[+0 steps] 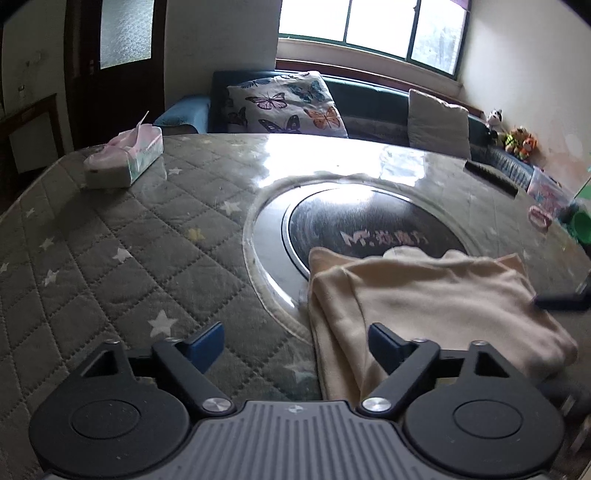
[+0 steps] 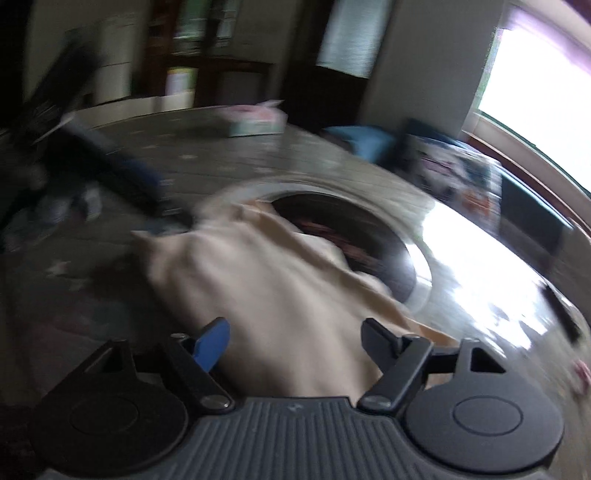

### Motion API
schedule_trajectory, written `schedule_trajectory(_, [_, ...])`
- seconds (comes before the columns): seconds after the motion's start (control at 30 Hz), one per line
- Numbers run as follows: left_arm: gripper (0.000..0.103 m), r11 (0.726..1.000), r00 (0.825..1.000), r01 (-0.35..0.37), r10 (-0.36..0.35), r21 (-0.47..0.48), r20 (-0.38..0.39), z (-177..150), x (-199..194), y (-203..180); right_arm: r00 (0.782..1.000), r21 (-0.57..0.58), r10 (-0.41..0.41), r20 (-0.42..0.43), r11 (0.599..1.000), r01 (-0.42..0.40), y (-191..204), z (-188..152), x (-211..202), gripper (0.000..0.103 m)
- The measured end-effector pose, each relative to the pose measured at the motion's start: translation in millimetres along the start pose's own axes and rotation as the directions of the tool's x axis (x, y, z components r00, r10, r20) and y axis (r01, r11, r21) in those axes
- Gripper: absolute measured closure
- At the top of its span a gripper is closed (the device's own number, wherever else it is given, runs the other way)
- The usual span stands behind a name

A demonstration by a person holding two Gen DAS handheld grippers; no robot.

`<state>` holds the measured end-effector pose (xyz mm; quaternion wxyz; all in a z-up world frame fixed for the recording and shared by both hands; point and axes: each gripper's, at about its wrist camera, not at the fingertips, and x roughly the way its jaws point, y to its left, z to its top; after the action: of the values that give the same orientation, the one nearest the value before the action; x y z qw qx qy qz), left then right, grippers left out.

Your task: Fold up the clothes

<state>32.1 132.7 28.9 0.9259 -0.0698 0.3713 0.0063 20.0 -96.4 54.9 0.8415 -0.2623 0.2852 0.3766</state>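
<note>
One cream garment [image 1: 436, 295] lies folded on the round table [image 1: 110, 229], in the lower right of the left wrist view, its far edge overlapping the dark round plate [image 1: 354, 221] set into the table's middle. Its surface is mostly flat, with a thicker folded band along its left edge and a rounded corner at the lower right.

The left gripper [image 1: 297, 341] sits at the bottom of that view with its jaws spread wide and nothing between them; the left finger is over the quilted star-print cover, the right finger over the garment's near left part. A dark bar [image 1: 561, 299] pokes in from the right edge beside the cloth; what it is cannot be told.

In the right wrist view, which is heavily blurred, the garment [image 2: 266, 288] fills the centre and runs from the bottom of the frame up toward the dark plate [image 2: 354, 236]. The right gripper [image 2: 295, 339] is also spread apart and empty, both fingers over the cloth.

Farther out, a tissue box [image 1: 123, 158] stands on the table in the upper left of the left wrist view. Behind the table a butterfly cushion [image 1: 288, 103] and a grey cushion [image 1: 439, 122] rest on a dark sofa under a bright window [image 1: 369, 26], with small toys [image 1: 517, 140] at the right.
</note>
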Motion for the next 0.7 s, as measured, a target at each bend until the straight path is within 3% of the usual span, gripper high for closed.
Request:
schedule_trajectory(0.1, [0.02, 0.999, 1.0, 0.021, -0.021, -0.036, -0.008, 5, 0, 5, 0.998, -0.077, 0.065, 0.002, 0.995, -0.064, 25, 12, 11, 0.038])
schedule_trajectory(0.27, [0.02, 0.985, 0.996, 0.074, -0.082, -0.153, -0.043, 9, 5, 17, 0.991, -0.181, 0.136, 0.006, 0.974, -0.133, 61, 29, 31, 0.047])
schedule_trajectory(0.43, [0.02, 0.951, 0.984, 0.128, -0.157, -0.28, -0.085, 7, 14, 29, 0.989, -0.234, 0.147, 0.01, 0.962, -0.141, 79, 34, 42, 0.062])
schedule_trajectory(0.6, [0.02, 0.928, 0.974, 0.165, -0.206, -0.335, -0.09, 6, 17, 31, 0.991, -0.227, 0.133, 0.028, 0.966, -0.123, 80, 36, 42, 0.088])
schedule_trajectory(0.7, [0.022, 0.904, 0.965, 0.194, -0.246, -0.381, -0.091, 7, 19, 30, 0.991, -0.213, 0.126, 0.042, 0.97, -0.115, 80, 37, 40, 0.093])
